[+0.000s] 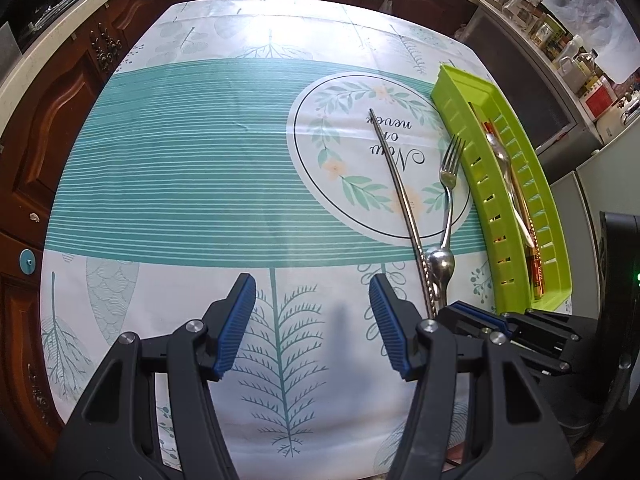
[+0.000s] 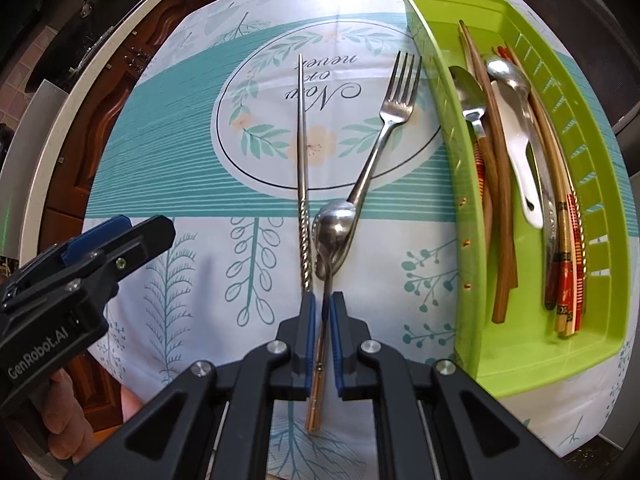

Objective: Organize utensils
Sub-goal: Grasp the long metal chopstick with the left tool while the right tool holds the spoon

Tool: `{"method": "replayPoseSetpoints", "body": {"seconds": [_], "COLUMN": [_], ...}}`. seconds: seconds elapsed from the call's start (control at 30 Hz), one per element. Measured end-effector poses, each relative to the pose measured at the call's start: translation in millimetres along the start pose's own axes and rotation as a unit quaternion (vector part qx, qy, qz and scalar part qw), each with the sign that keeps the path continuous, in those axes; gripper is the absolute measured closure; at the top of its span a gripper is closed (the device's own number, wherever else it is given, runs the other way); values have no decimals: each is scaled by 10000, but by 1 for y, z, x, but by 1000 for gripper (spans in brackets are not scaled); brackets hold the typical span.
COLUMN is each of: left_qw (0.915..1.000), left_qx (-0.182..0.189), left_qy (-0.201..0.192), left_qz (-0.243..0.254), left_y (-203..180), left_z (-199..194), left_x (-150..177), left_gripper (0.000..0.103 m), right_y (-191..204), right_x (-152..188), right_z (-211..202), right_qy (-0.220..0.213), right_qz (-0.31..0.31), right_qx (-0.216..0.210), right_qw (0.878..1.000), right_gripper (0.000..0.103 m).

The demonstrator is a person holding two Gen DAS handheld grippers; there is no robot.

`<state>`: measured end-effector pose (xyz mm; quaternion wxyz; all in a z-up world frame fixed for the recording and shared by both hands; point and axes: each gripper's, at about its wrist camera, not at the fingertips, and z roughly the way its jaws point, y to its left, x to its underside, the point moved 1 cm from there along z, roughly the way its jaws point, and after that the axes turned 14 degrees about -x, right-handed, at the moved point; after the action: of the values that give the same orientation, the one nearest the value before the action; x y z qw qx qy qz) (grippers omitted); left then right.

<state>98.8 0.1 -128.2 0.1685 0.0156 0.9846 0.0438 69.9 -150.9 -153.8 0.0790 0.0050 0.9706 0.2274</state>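
Observation:
My right gripper point(image 2: 322, 308) points down at the table and is shut on the gold handle of a steel spoon point(image 2: 334, 224), whose bowl faces away from me. A steel fork point(image 2: 394, 100) lies slanted, its handle end against the right side of the spoon's bowl. A twisted metal chopstick point(image 2: 303, 140) lies just left of them. My left gripper point(image 1: 312, 312) hovers open over the tablecloth with nothing between its fingers. In its view the spoon point(image 1: 440, 264), fork point(image 1: 450, 184) and chopstick point(image 1: 400, 184) lie to its right, beside the right gripper point(image 1: 480, 320).
A lime-green slotted tray point(image 2: 532, 340) at the table's right edge holds spoons, a white ladle and several chopsticks; the tray point(image 1: 456, 92) is in the left wrist view too. Dark wooden cabinets point(image 1: 60, 120) ring the table. A counter with jars point(image 1: 560, 40) stands at the far right.

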Motion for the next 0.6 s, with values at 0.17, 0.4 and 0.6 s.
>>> {"method": "replayPoseSetpoints", "body": {"seconds": [0.17, 0.4, 0.6], "left_qw": [10000, 9999, 9993], "left_qx": [32, 32, -9], "left_qy": [15, 97, 228], "left_qz": [10, 111, 285], "left_y": [1, -4, -14], "left_z": [1, 5, 11], "left_x": [-1, -4, -14], "left_gripper": [47, 47, 47], "right_y": [1, 13, 23], "right_x": [0, 0, -1], "right_z": [2, 11, 17], "right_qy": [46, 119, 107], "right_qz": [-81, -297, -488], "right_qx": [141, 367, 536], "right_qw": [9999, 9988, 9973], "right_gripper": [96, 96, 99]}}
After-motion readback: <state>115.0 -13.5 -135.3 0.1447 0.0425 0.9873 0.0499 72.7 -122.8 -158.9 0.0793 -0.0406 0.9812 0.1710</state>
